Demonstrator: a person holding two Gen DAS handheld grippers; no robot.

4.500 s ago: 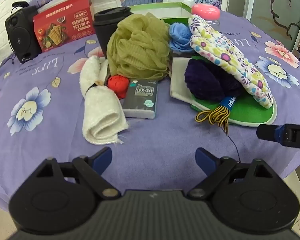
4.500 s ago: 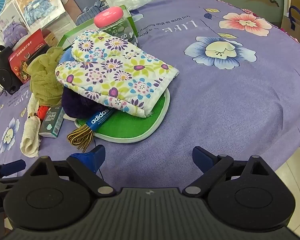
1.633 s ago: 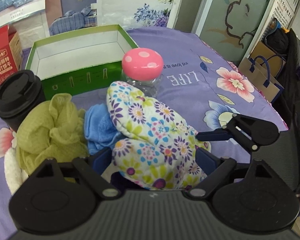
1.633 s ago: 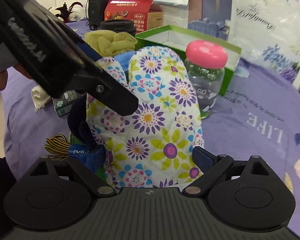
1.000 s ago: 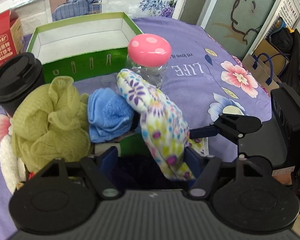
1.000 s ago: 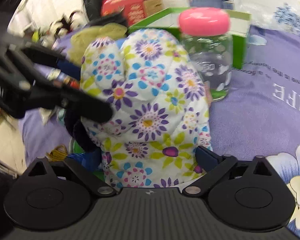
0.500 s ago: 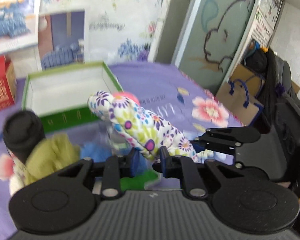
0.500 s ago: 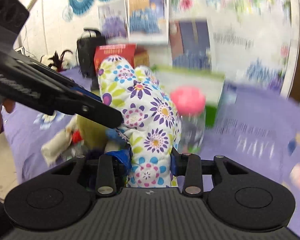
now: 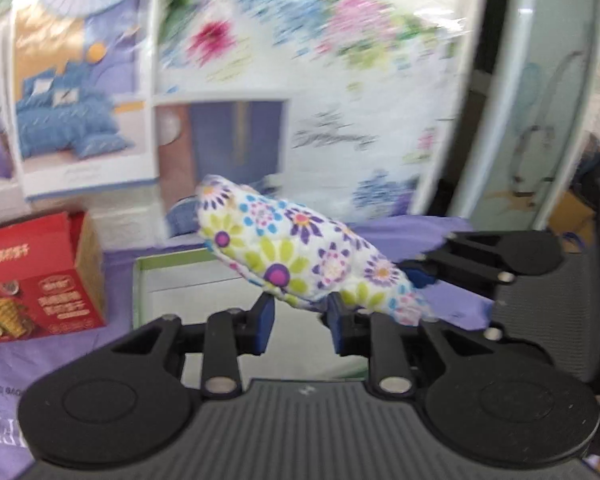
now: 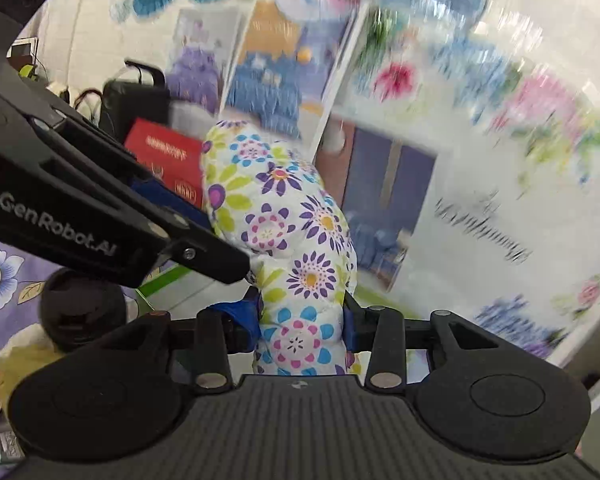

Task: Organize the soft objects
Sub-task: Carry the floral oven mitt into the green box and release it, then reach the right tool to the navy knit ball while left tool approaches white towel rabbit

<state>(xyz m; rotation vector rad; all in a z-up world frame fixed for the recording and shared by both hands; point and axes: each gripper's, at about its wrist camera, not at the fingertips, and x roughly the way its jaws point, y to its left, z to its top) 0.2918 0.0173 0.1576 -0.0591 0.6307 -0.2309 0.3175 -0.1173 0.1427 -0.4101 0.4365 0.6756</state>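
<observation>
Mitt [image 9: 300,264] aloft, clear of the surface [image 9: 52,364], pinched from two sides at once. Left gripper [image 9: 300,316] closed nearly all the way on the lower edge at centre frame, blue fingers [image 9: 265,320] biting into the quilting with only a narrow gap between them. Right gripper [image 10: 302,320] likewise clamped on the cuff end at lower centre of its own view, padding bulging above the fingers [image 10: 249,316]. Seen from the left view, mitt slanting from upper left down toward the right gripper at mid right; from the right view, standing nearly upright with the tip at upper centre. Green box [image 9: 168,276] directly behind and below the mitt, open, white inside, apparently the destination. Red carton [image 9: 40,280] at left edge, dark cup [image 10: 82,308] and a scrap of yellow mesh [image 10: 24,364] at lower left of the right view. Background heavily blurred, so finer detail unreadable. Judging by looks: light, soft, quilted, floppy beyond the pinch point, no risk of breakage, little of slipping given the fabric's grip. Best held by thick seams or the cuff, where padding compresses and stays put; a thin single layer likely to pull free. Two holds far apart enough to keep it spread; one hold probably enough for lowering into the box, provided the loose end clears the rim.
</observation>
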